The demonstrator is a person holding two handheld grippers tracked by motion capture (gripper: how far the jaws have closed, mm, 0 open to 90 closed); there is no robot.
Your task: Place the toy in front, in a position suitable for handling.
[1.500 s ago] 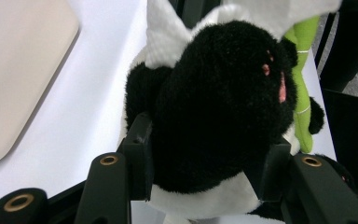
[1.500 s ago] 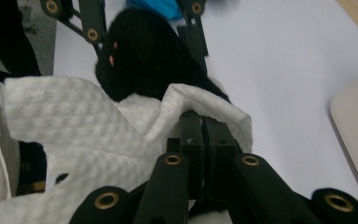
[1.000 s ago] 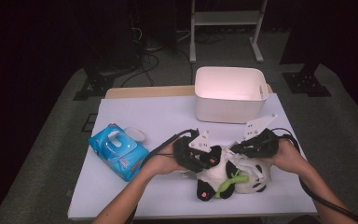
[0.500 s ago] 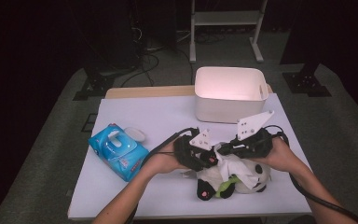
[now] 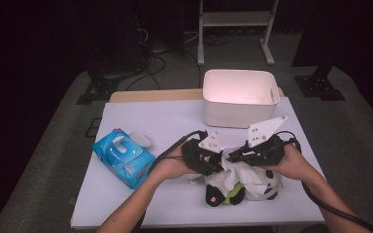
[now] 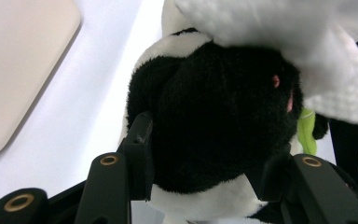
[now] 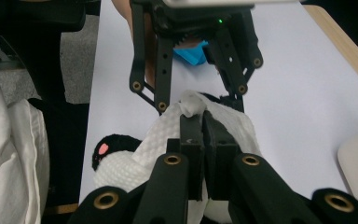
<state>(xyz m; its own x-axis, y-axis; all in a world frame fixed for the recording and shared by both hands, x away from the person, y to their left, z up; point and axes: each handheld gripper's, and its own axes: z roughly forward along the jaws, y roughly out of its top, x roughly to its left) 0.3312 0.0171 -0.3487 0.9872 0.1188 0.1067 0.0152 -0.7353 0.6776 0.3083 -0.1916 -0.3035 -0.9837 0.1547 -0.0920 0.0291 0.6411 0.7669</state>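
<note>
Fingers first: the left gripper (image 5: pixel 212 164) has its black fingers (image 6: pixel 140 154) clamped on the dark, furry end of the panda plush toy (image 5: pixel 252 187), while the right gripper (image 7: pixel 204 122) has its jaws pressed together, pinching a bunched corner of the white wipe (image 7: pixel 168 135) draped over the toy. Both sit at the near right of the white table (image 5: pixel 165 121), right in front of the person. Going by size, the plush looks light and very soft; it gives under the pads, so a grip across a full limb or the body should hold better than a pinch of fur. The wipe is thin, limp, textured, and likely to tear or slide free if pulled hard, so a gathered fold is the sensible hold. On containers: the white bin (image 5: pixel 240 97) at the far edge looks empty from above, and the blue wipes pack (image 5: pixel 122 158) at the left has its flap open, contents too hard to make out.
</note>
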